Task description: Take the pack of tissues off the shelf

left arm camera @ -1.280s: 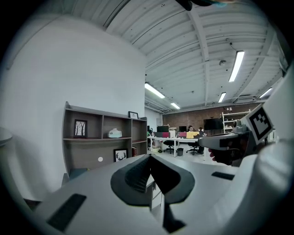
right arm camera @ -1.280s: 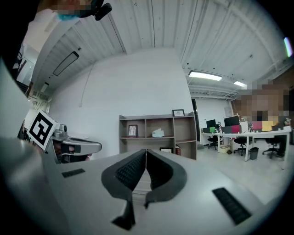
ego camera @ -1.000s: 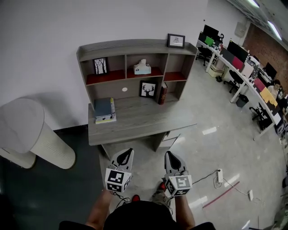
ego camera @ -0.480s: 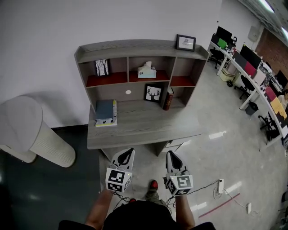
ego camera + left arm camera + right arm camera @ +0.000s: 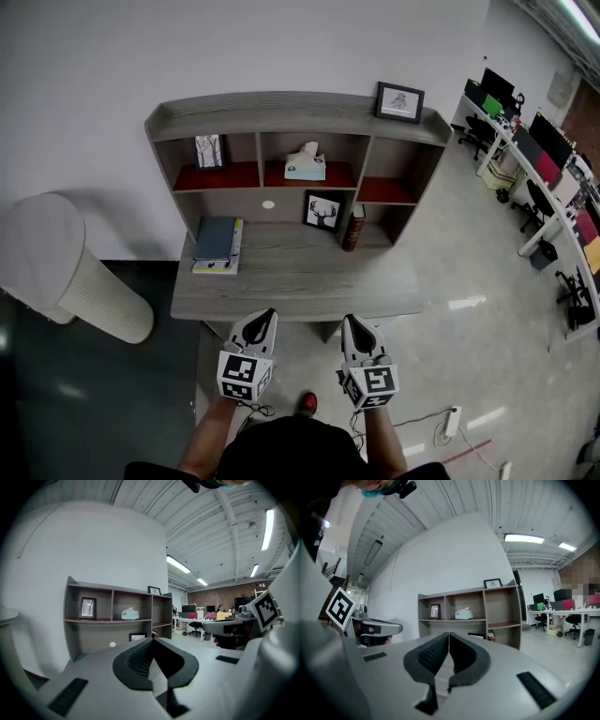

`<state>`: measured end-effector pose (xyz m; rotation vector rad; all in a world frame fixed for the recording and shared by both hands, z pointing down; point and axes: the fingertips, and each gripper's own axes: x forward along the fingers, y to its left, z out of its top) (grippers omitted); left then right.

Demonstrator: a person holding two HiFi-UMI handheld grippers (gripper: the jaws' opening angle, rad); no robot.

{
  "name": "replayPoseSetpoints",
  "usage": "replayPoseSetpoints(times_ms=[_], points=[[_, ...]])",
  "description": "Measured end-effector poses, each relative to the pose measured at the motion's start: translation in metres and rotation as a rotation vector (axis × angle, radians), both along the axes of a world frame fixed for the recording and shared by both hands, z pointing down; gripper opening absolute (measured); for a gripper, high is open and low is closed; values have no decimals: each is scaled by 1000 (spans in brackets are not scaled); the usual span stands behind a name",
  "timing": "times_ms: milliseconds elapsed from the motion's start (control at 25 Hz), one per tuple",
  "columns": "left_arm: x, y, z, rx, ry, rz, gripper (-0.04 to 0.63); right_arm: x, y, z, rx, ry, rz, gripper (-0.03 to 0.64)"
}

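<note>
At 6 o'clock in the head view, the left gripper [image 5: 268, 314] and the right gripper [image 5: 350, 320] are held side by side. Each has its fingers pressed together with nothing between them, and both are just short of the tabletop [image 5: 300, 281]. On the tabletop, a stack of books [image 5: 216, 246] lies at 10 o'clock and a deer picture [image 5: 324, 211] leans at the back at 12. Farther off at 12 o'clock, the pack of tissues [image 5: 306, 165] stands in the middle compartment of the shelf [image 5: 281, 101], well apart from both grippers. A framed picture [image 5: 400, 101] sits on the shelf's top at 1 o'clock.
</note>
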<state>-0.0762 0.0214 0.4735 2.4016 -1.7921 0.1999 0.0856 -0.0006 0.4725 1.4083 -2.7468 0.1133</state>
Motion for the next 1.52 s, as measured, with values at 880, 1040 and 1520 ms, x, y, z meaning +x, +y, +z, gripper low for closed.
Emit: replayPoseSetpoints(times_ms=[880, 1040, 1520], points=[[22, -101, 15, -31, -16, -62, 5, 15, -111, 18, -21, -10, -79, 29], [1, -135, 11, -24, 0, -71, 5, -1, -138, 14, -12, -1, -76, 29], [-48, -219, 6, -22, 22, -16, 5, -58, -226, 0, -3, 27, -42, 29]])
